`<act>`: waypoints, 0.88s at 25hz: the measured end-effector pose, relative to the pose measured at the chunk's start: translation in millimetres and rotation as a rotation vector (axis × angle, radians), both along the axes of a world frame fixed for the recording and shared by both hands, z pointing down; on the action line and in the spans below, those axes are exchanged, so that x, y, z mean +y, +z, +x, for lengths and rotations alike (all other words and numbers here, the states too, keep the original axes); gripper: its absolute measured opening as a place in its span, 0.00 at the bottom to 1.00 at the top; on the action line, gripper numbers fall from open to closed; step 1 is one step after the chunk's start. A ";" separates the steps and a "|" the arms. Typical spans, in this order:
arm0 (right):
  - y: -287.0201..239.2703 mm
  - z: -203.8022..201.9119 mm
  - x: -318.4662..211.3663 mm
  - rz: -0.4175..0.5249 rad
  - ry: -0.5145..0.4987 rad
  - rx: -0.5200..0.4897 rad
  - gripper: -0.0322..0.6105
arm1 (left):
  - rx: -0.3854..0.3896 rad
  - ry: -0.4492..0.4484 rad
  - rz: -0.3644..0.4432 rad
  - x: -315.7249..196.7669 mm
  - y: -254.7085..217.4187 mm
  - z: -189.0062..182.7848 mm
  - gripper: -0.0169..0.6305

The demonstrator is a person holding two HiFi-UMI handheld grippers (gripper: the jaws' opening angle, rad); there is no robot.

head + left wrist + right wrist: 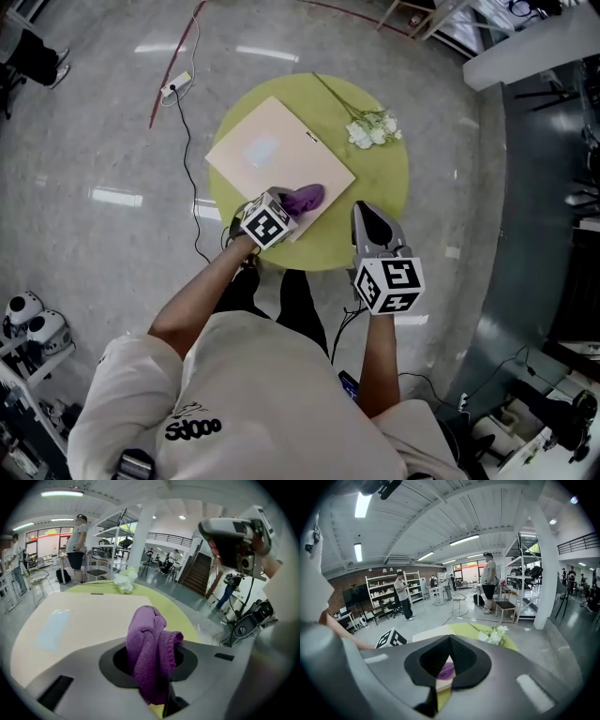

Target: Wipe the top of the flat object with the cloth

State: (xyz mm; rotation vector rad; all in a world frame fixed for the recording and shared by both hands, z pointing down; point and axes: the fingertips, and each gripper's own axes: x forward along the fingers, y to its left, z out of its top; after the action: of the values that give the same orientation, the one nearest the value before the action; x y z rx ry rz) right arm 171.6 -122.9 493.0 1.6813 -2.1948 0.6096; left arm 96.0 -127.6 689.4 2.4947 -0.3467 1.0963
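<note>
A flat beige board [272, 150] lies on the round green table [380, 178], with a pale bluish patch [261, 148] near its middle. My left gripper [292, 208] is shut on a purple cloth [306, 197] at the board's near right corner. In the left gripper view the cloth [150, 653] bunches up between the jaws, just short of the board [89, 616]. My right gripper [367, 214] hovers over the table's near right edge; its jaws meet at the tip with nothing in them. Through them the right gripper view shows the cloth [446, 670].
A sprig of white flowers [373, 128] lies at the table's far right, beyond the board. A power strip [175, 87] and cables run across the floor to the left. People stand well behind the table [75, 538].
</note>
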 end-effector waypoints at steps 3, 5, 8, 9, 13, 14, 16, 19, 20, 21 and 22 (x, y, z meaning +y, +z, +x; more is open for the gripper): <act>-1.5 -3.9 6.4 0.003 0.019 -0.002 0.06 | 0.013 0.093 -0.025 41.8 0.2 12.6 0.17; -2.2 -7.8 9.9 0.007 0.030 -0.005 0.06 | 0.019 0.155 -0.028 64.5 0.4 16.9 0.17; -2.0 -16.6 15.7 0.013 0.043 -0.008 0.06 | 0.025 0.201 -0.001 82.6 1.0 15.5 0.17; -1.6 -19.8 17.6 0.013 0.046 -0.009 0.06 | 0.030 0.196 0.004 83.7 1.8 12.7 0.17; -0.6 -29.3 21.7 0.014 0.055 -0.010 0.06 | 0.058 0.136 -0.009 71.3 2.7 -6.1 0.17; -0.8 -31.3 21.9 0.014 0.057 -0.010 0.06 | 0.066 0.108 -0.010 63.6 2.9 -13.6 0.17; -1.6 -35.0 20.8 0.016 0.060 -0.011 0.06 | 0.089 0.023 -0.019 40.6 2.3 -32.4 0.17; -1.2 -40.3 17.7 0.016 0.057 -0.011 0.06 | 0.129 -0.135 -0.031 -2.5 -0.6 -65.4 0.17; -0.4 -42.3 16.2 0.014 0.054 -0.012 0.06 | 0.137 -0.185 -0.032 -16.6 -0.7 -77.5 0.17; 0.4 -44.4 14.4 0.013 0.050 -0.013 0.06 | 0.143 -0.232 -0.030 -30.4 -0.3 -90.3 0.17; 1.0 -46.6 12.2 0.013 0.046 -0.014 0.06 | 0.147 -0.276 -0.029 -43.9 0.1 -103.5 0.17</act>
State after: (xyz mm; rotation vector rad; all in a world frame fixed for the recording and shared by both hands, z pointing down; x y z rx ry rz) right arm 125.0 -110.7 494.0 1.7434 -2.1797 0.6225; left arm -7.5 -171.5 689.4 2.3953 -0.6056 0.7993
